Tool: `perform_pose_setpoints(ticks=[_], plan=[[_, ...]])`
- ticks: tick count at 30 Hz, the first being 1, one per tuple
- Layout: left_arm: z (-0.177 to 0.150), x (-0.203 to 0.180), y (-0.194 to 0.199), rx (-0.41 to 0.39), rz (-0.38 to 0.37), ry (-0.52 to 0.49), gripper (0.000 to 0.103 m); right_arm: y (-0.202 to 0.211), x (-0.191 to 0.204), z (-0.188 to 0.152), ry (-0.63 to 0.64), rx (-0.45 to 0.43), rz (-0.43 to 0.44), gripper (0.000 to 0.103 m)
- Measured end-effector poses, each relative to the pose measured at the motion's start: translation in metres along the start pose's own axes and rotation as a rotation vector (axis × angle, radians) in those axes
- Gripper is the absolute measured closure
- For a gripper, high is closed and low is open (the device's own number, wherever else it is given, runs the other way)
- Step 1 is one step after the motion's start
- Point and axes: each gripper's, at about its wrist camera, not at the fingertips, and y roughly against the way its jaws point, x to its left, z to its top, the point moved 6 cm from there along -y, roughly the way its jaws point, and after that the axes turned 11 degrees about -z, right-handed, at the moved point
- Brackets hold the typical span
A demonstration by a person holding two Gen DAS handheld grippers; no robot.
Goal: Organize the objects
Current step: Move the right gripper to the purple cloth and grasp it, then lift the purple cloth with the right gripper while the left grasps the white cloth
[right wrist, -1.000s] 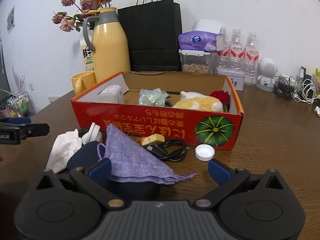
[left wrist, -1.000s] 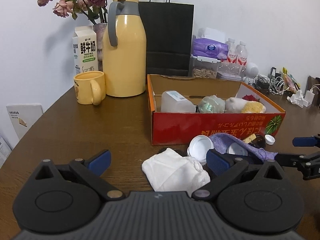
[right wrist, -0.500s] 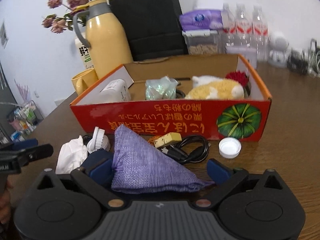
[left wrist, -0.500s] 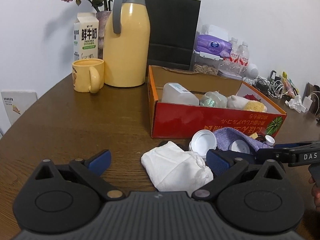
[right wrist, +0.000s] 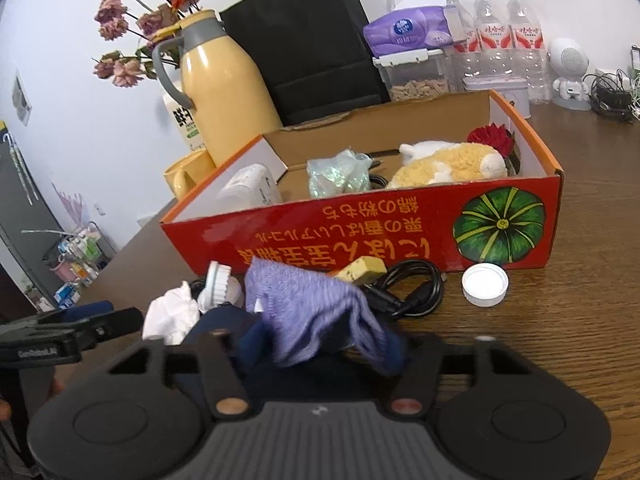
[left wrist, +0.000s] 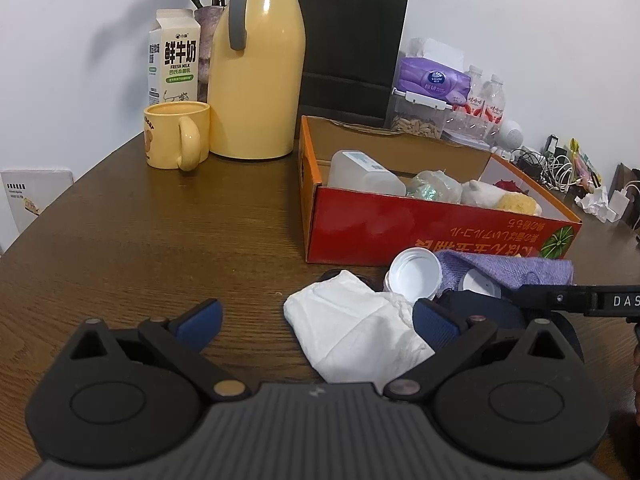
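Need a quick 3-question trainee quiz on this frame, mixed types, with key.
1. True or false: the white cap beside the black cable lies inside the red box.
2. What is between the right gripper's fingers? A) mug B) purple cloth C) milk carton
3. Is the left gripper open or shut?

Key
1. False: it lies on the table, in front of the box.
2. B. The jaws have just been closing, and the cloth is bunched between them.
3. Open.
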Motion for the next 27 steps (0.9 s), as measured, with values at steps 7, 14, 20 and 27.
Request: perform_pose_setpoints(ticks=[7, 14, 20, 27], plan=[[-0.001, 0.000, 0.000, -0.010, 0.012, -0.001, 0.000, 0.008, 0.006, -0.001, 0.025, -0.045, 0.012, 0.089], [-0.002, -0.001, 0.000, -0.008, 0.031, 0.000, 0.000, 0.029, 0.011, 0.002, 0.075, -0.168, -0.043, 0.092], [-0.007, -0.009, -0.001, 0.023, 0.022, -0.012, 0.000, 0.057, 0.011, 0.010, 0.098, -0.320, -0.074, 0.092], [-0.014, -0.024, -0.012, 0.076, 0.023, -0.040, 0.000, 0.066, 0.000, 0.012, 0.081, -0.344, -0.082, 0.092]])
